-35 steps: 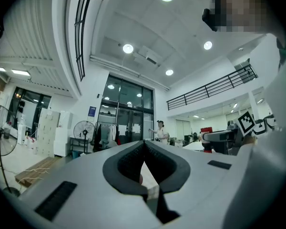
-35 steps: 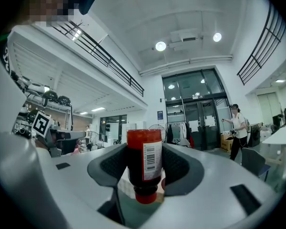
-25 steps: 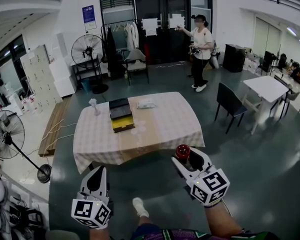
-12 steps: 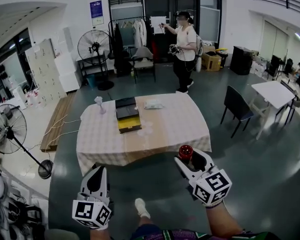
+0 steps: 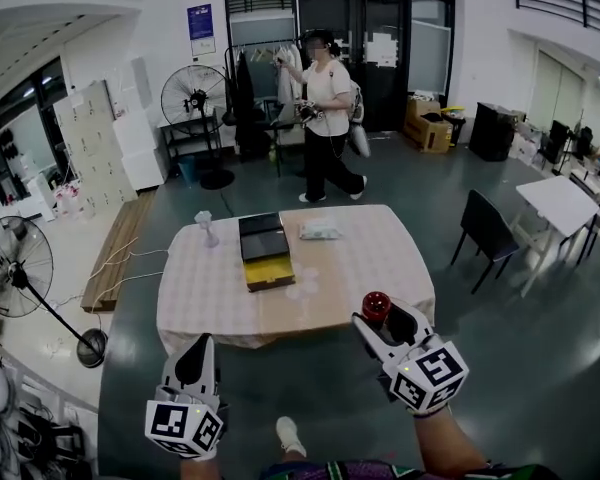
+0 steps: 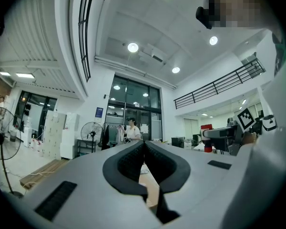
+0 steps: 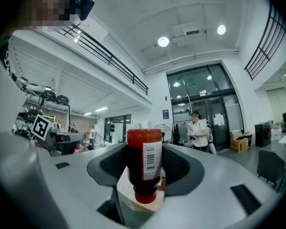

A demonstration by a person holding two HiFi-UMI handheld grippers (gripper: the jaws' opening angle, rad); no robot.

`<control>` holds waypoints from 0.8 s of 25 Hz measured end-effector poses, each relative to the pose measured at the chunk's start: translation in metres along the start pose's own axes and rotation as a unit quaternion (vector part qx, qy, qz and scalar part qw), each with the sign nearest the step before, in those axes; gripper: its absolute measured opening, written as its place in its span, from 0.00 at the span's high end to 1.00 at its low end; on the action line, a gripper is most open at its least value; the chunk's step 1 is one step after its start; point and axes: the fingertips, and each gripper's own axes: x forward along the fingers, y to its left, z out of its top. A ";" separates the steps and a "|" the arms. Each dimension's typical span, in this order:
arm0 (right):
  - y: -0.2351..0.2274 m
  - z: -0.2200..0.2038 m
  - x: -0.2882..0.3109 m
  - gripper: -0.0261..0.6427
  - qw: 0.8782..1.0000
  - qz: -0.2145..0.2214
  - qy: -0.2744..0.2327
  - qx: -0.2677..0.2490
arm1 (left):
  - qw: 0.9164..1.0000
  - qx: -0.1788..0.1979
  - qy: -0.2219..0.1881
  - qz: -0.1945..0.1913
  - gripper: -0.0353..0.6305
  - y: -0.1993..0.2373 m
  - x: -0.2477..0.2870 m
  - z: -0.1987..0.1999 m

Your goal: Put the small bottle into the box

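Nearest, at about seven o'clock in the head view, the left gripper (image 5: 199, 352) hangs low with its dark ribbed pads pressed together on nothing, apparently parked because this job needs one tool. At five o'clock the right gripper (image 5: 380, 322) has its jaws closed onto the small bottle (image 7: 144, 159), gripping the body from both sides with its pads. The bottle is a smooth dark-red cylinder with a white barcode label; its narrow neck and red cap sit lower in the right gripper view, and a rounded red end pokes above the jaws in the head view. The hold looks like a carry, lifted clear and off the floor side of the table (image 5: 352, 268), which stands ahead toward twelve o'clock under a pale checked cloth that drapes over its edges. On the cloth, at about eleven o'clock, lies the box (image 5: 264, 252), flat and rectangular, dark with a yellow near edge; it is well apart from the bottle, so the placing is not yet begun. Beside the box is a white packet (image 5: 320, 231). Farthest, at twelve o'clock, a person (image 5: 325, 118) walks past.
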 end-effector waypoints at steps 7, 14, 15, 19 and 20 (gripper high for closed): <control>-0.019 0.011 0.090 0.62 1.000 0.014 0.000 -0.007 | 1.000 -0.001 0.003 0.009 0.91 0.066 0.069 0.006; -0.028 0.022 0.179 0.62 1.000 0.016 0.005 -0.002 | 1.000 -0.009 0.002 0.015 0.91 0.138 0.124 0.011; -0.030 0.022 0.192 0.62 1.000 0.016 0.007 0.000 | 1.000 -0.010 0.003 0.016 0.91 0.146 0.132 0.012; -0.034 0.018 0.236 0.62 0.999 0.033 0.013 0.002 | 1.000 -0.009 0.007 0.018 0.91 0.175 0.164 0.010; -0.035 0.017 0.245 0.62 0.999 0.036 0.015 0.000 | 1.000 -0.009 0.009 0.017 0.91 0.180 0.171 0.009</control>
